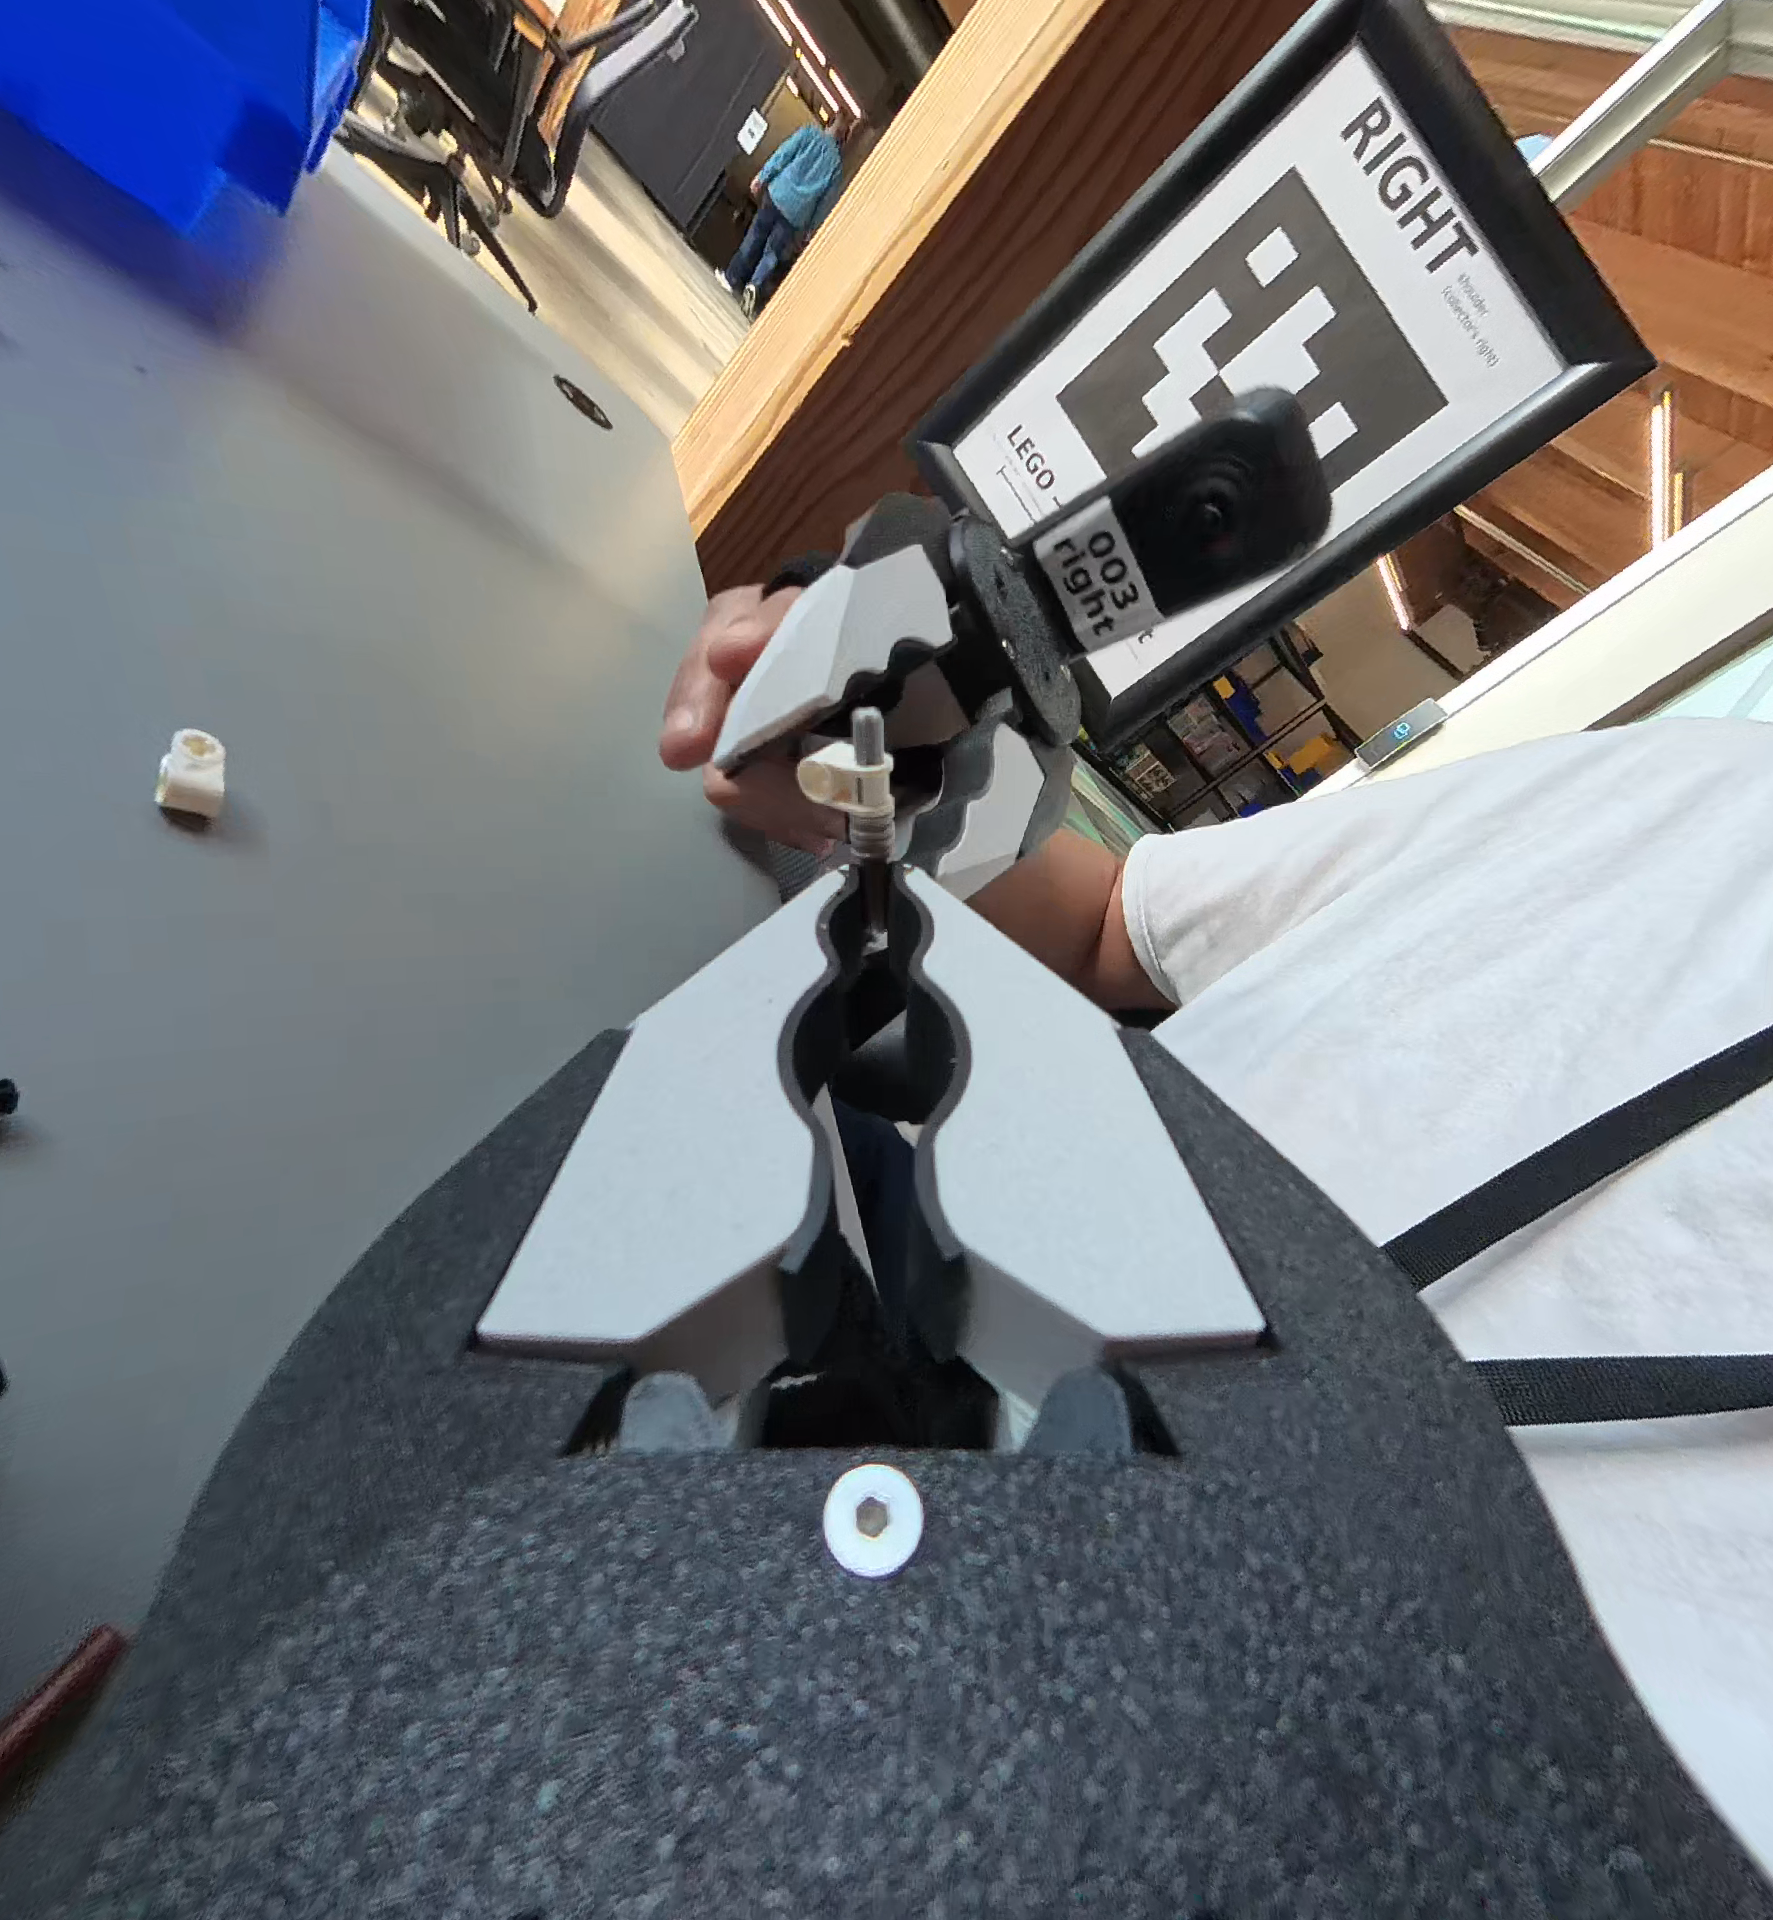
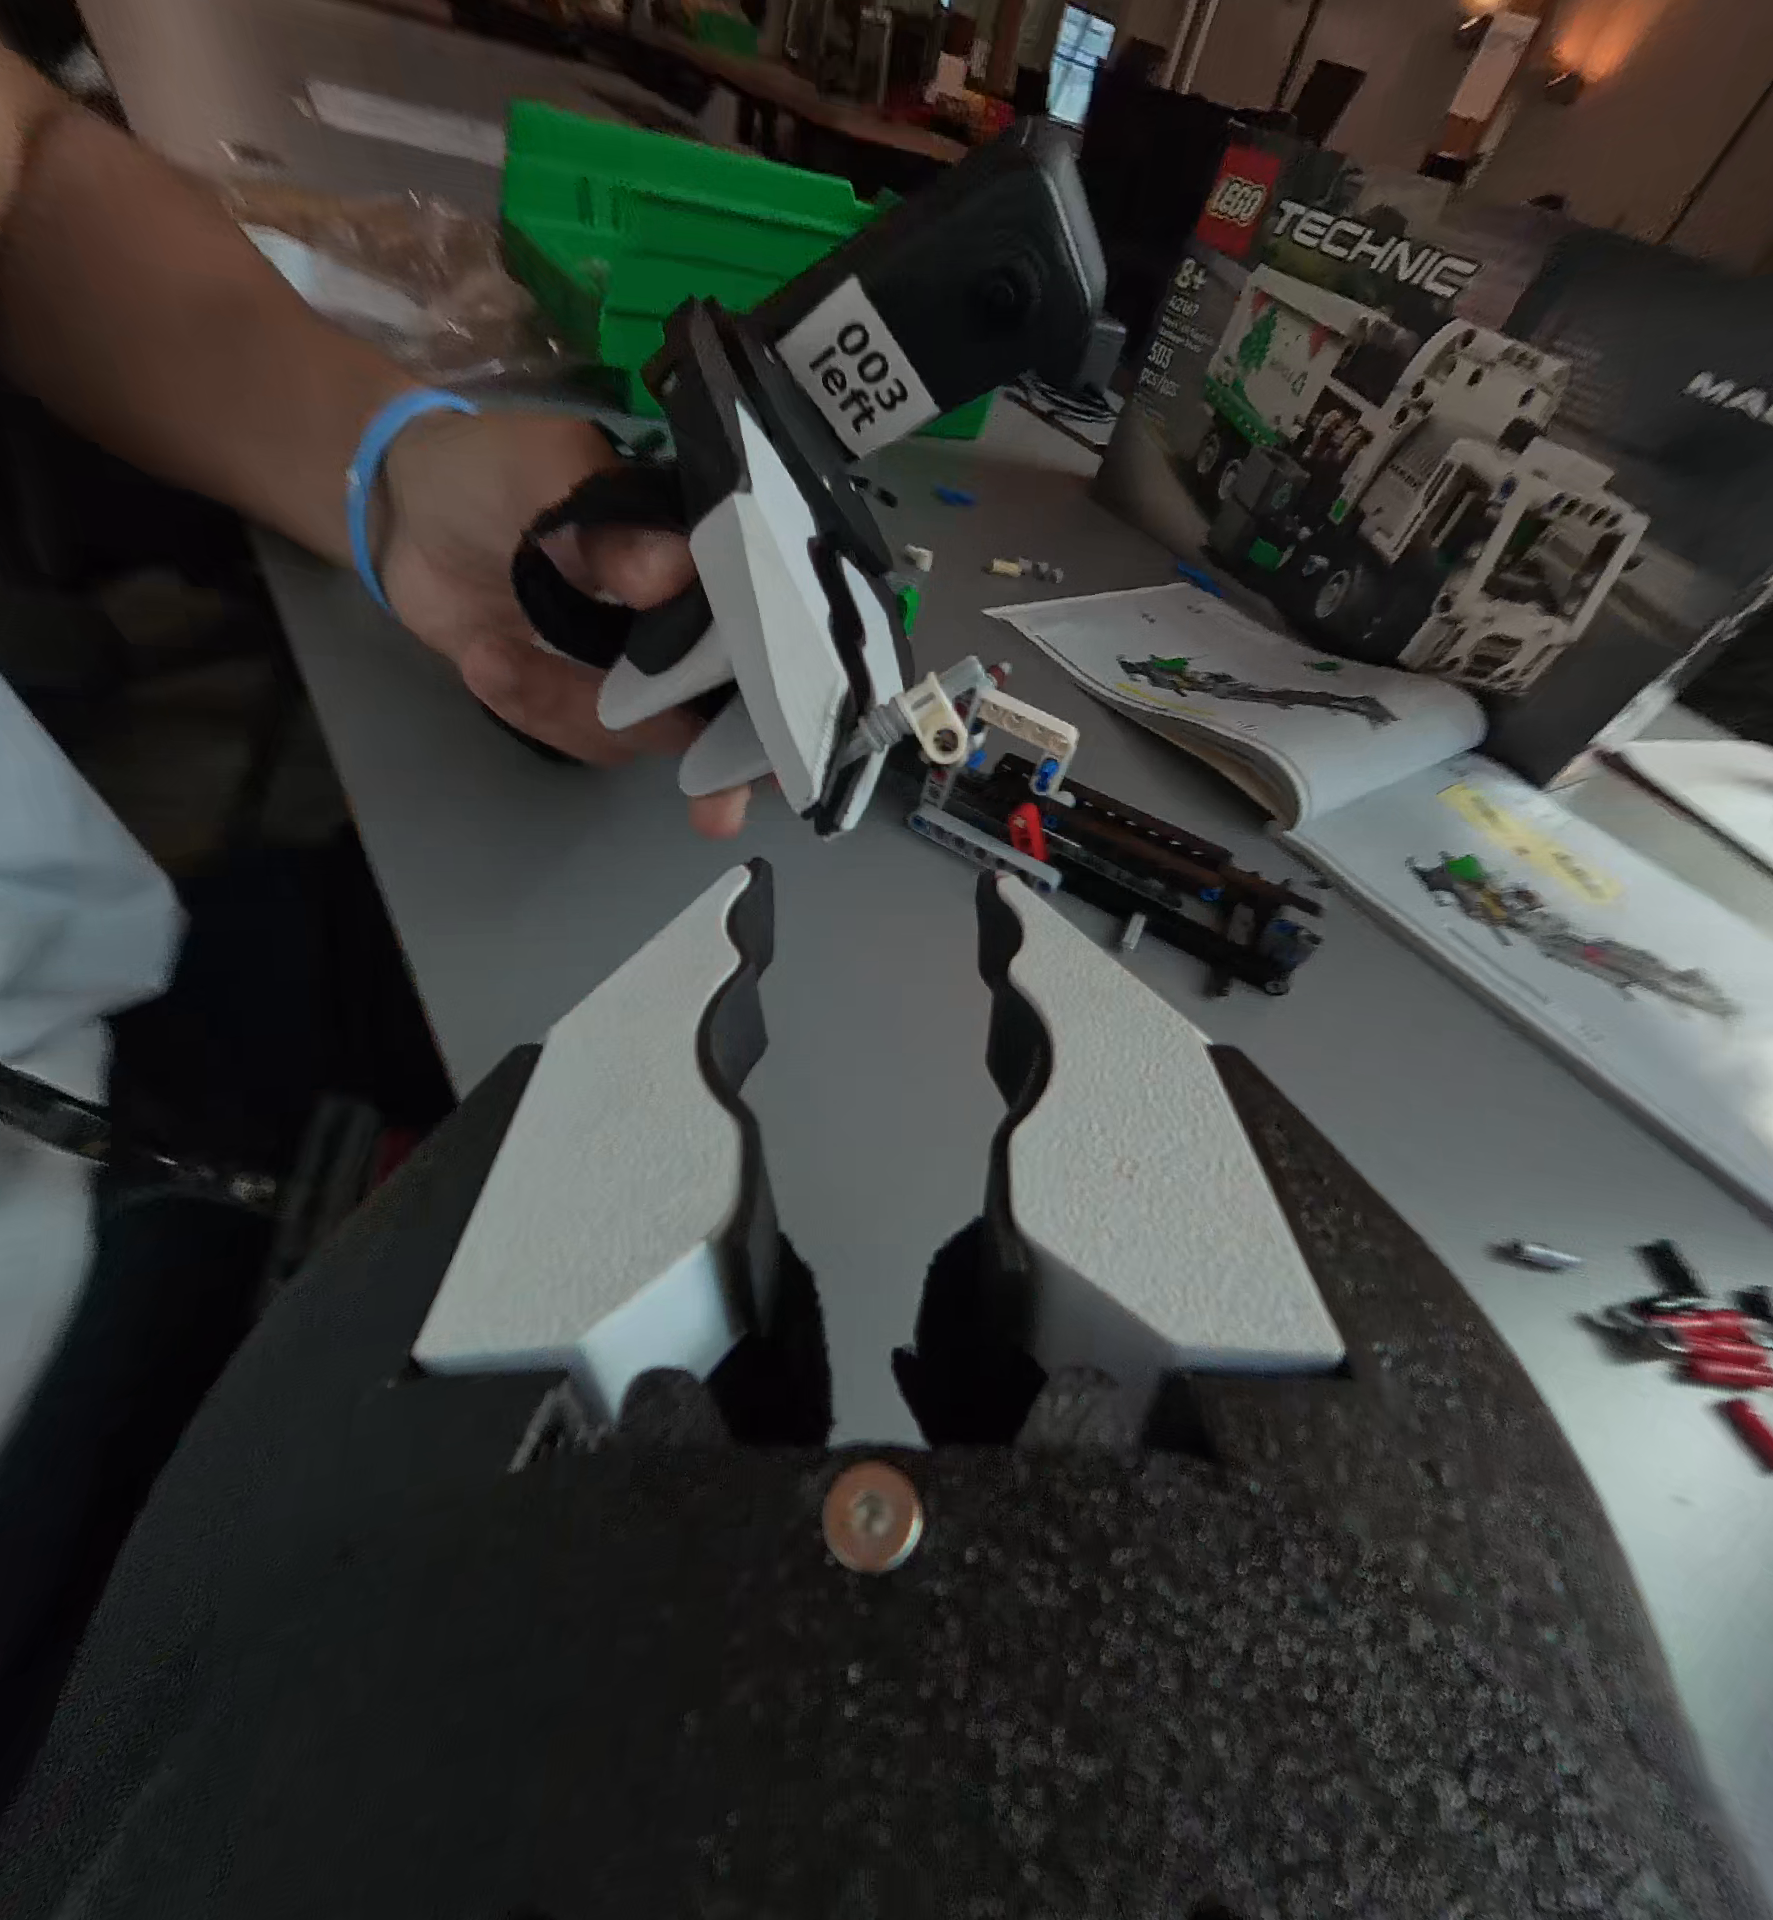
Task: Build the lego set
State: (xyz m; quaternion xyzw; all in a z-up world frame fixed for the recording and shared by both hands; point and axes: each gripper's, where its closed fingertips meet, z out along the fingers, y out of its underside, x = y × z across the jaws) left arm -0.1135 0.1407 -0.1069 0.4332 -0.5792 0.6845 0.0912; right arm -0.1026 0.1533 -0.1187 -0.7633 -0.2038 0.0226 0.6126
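Up close in the left wrist view, the left gripper (image 1: 874,894) has its jaws pressed together on a thin axle (image 1: 869,821), which sticks out past the tips. A small white connector (image 1: 840,774) sits threaded on that axle, just beyond the jaws. The right gripper (image 1: 892,769) faces it from the far side, its jaws spread to either side of the connector; whether they touch it cannot be told. A hand (image 1: 731,686) holds that gripper, and a white sleeve (image 1: 1381,883) shows behind it. On the grey counter (image 1: 342,623) a lone white piece (image 1: 191,781) lies well apart to the left, with a blue bin (image 1: 134,104) at the top corner. A framed marker sign (image 1: 1277,343) stands behind the right gripper.

Next, in the right wrist view, the right gripper (image 2: 874,894) shows its jaws spread wide with nothing between them. Ahead, the left gripper (image 2: 856,774) pinches the axle (image 2: 887,722) with the white connector (image 2: 939,722) on it, held in the air above the counter (image 2: 549,883). Just behind lies the partly built chassis (image 2: 1100,842), long and dark. An open instruction booklet (image 2: 1256,696) lies near it, the set's box (image 2: 1433,436) stands farther back, and a green bin (image 2: 674,249) sits behind the left gripper. Loose red and black pieces (image 2: 1713,1351) lie at the right.
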